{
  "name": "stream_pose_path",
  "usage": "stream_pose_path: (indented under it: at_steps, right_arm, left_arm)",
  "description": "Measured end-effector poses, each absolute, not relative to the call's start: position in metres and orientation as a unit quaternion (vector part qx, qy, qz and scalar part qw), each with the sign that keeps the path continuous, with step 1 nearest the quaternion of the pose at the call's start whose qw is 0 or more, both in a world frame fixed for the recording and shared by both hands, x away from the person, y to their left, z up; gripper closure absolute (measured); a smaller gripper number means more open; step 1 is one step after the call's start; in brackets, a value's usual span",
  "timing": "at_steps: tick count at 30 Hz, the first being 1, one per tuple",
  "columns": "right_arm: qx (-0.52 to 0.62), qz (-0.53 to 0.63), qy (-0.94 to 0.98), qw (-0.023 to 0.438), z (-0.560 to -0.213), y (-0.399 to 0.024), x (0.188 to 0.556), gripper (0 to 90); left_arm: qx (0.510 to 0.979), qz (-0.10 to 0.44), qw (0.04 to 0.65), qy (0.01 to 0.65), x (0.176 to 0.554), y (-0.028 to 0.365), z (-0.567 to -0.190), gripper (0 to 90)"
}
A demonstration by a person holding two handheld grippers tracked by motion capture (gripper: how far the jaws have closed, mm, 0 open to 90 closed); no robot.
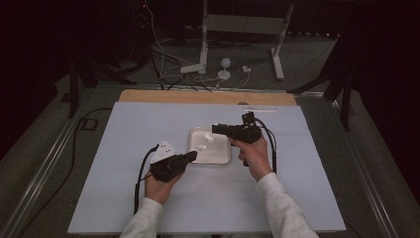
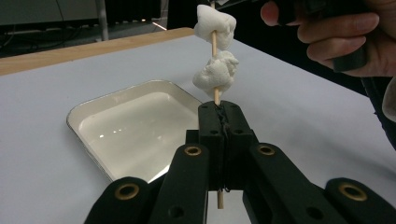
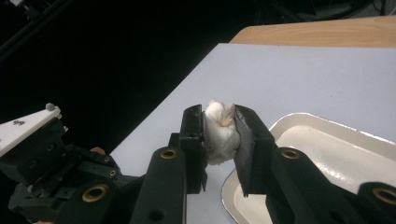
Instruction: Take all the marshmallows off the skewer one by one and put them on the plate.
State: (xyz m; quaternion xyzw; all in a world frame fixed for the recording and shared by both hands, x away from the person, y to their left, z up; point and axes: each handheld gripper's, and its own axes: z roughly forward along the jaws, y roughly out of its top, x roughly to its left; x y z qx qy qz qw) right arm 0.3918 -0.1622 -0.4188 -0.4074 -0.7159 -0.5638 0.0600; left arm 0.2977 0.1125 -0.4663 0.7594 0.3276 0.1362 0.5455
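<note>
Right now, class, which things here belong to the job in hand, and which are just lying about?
In use:
left claw shut on thin wooden skewer
two white marshmallows on it
right claw squeezing the top one
shallow metal tray

Lying about:
white stand legs
floor cables

Dark room, grey carpet, white stand and cables behind.
</note>
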Motion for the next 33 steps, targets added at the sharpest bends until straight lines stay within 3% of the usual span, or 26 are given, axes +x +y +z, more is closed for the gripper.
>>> stream_pose_path:
  at_steps: [20,33]
  right_arm:
    - [-0.41,-0.568,-0.714,0.02,-0.409,-0.159,0.387,78.8]
    - [-0.41,-0.572,-0.71,0.018,-0.406,-0.159,0.389,78.8]
  left_arm:
    - [0.769,0.145,0.535,0.319,0.298,0.116,-0.465,90.0]
    - [0.772,0.155,0.53,0.316,0.297,0.119,-0.462,90.0]
